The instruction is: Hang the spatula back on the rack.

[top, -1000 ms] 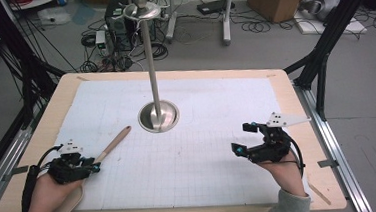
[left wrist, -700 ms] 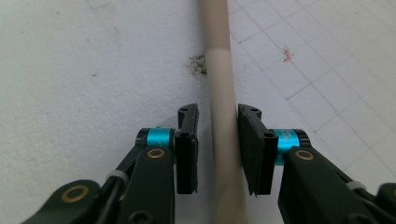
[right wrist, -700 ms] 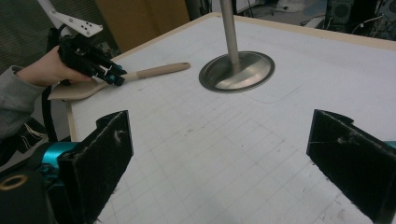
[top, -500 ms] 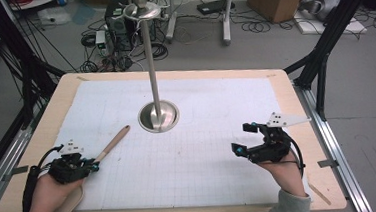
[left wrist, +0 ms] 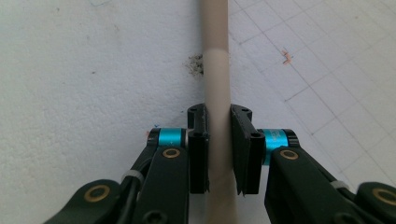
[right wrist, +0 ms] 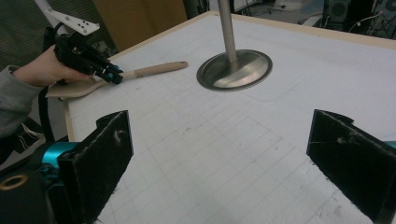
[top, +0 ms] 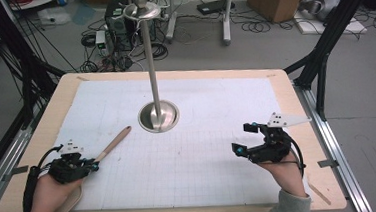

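A wooden spatula (top: pixel 112 143) lies at the front left of the white gridded mat, handle pointing toward the middle. My left gripper (top: pixel 87 166) is shut on its handle (left wrist: pixel 217 93), which runs up between the two black jaws. The spatula's flat blade (right wrist: pixel 74 88) lies under the person's hand (right wrist: pixel 39 70). A tall metal stand (top: pixel 150 58) with a round base (top: pixel 158 117) rises from the mat's middle. My right gripper (top: pixel 245 138) stands open at the front right, above the mat, with nothing between its jaws (right wrist: pixel 219 154).
The mat (top: pixel 204 150) covers most of a wooden table (top: pixel 305 128). Black frame posts (top: pixel 322 51) flank the table. Cables, boxes and equipment lie on the floor beyond the far edge.
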### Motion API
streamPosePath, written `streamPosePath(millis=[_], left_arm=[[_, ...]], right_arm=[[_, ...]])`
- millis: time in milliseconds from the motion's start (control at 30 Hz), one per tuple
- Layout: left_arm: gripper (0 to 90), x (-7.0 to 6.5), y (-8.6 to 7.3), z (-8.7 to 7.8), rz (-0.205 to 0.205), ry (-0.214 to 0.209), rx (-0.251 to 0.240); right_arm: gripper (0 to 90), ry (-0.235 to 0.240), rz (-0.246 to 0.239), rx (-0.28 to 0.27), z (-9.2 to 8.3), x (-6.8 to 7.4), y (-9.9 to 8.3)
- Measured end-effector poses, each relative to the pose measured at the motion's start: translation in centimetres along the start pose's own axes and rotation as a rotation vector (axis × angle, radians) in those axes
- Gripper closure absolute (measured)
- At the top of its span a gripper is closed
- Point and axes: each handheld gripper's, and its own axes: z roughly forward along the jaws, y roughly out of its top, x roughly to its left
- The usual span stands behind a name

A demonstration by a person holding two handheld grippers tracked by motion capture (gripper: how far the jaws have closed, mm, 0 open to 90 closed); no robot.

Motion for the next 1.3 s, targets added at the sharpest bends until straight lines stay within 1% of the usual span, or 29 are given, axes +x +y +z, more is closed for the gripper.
streamPosePath(millis=[33,200,333,400,467,500,533,600,733,800,833,1033,1100,1133,1200,1300], left_arm=[[77.8,0.0,0.0,0.0,0.0,0.0,-0.001],[77.8,0.0,0.0,-0.1,0.002,-0.008,0.0],[77.9,0.0,0.0,-0.1,0.001,-0.011,-0.009],[77.9,0.1,-0.1,-0.3,0.002,-0.026,-0.012],[77.8,0.2,-0.1,-0.6,-0.005,-0.063,-0.034],[77.8,0.2,-0.1,-0.8,-0.004,-0.072,-0.042],[77.8,0.2,-0.1,-1.0,0.0,-0.074,-0.047],[77.9,0.2,0.0,-1.3,-0.007,-0.069,-0.06],[77.8,0.3,0.1,-1.9,-0.008,-0.09,-0.085],[77.8,0.2,0.2,-2.1,-0.007,-0.089,-0.099],[77.9,0.3,0.3,-2.4,-0.005,-0.092,-0.103],[77.9,0.5,0.6,-3.6,-0.017,-0.098,-0.155],[77.9,0.6,0.7,-3.9,-0.024,-0.108,-0.177],[77.9,0.7,0.7,-4.2,-0.029,-0.128,-0.191],[77.9,0.7,0.8,-4.4,-0.034,-0.152,-0.215],[77.9,0.6,1.2,-4.8,-0.03,-0.156,-0.233]], right_arm=[[6.2,0.002,0.008,0.004,0.0,0.1,0.0],[6.2,0.007,0.003,0.004,0.1,0.0,0.0],[6.2,0.011,0.008,0.006,0.0,0.1,0.0],[6.2,0.011,0.008,0.007,-0.1,0.1,0.0],[6.2,0.007,0.006,0.003,-0.1,0.1,-0.1],[6.2,0.007,0.005,0.002,-0.1,0.1,-0.1],[6.2,0.008,0.007,0.002,-0.2,0.1,-0.1],[6.2,0.006,0.01,-0.001,-0.3,0.0,-0.1],[6.2,0.002,0.013,-0.001,-0.4,0.1,-0.1],[6.2,0.003,0.018,0.001,-0.3,0.1,-0.1],[6.2,0.004,0.012,-0.001,-0.3,0.1,-0.1],[6.2,0.003,0.011,0.004,-0.2,0.1,-0.1],[6.2,0.002,0.014,0.007,-0.2,0.1,-0.1],[6.2,0.001,0.013,0.008,-0.2,0.1,-0.1],[6.2,-0.002,0.01,0.01,-0.1,0.0,-0.1],[6.2,-0.002,0.008,0.018,0.1,0.0,-0.2]])
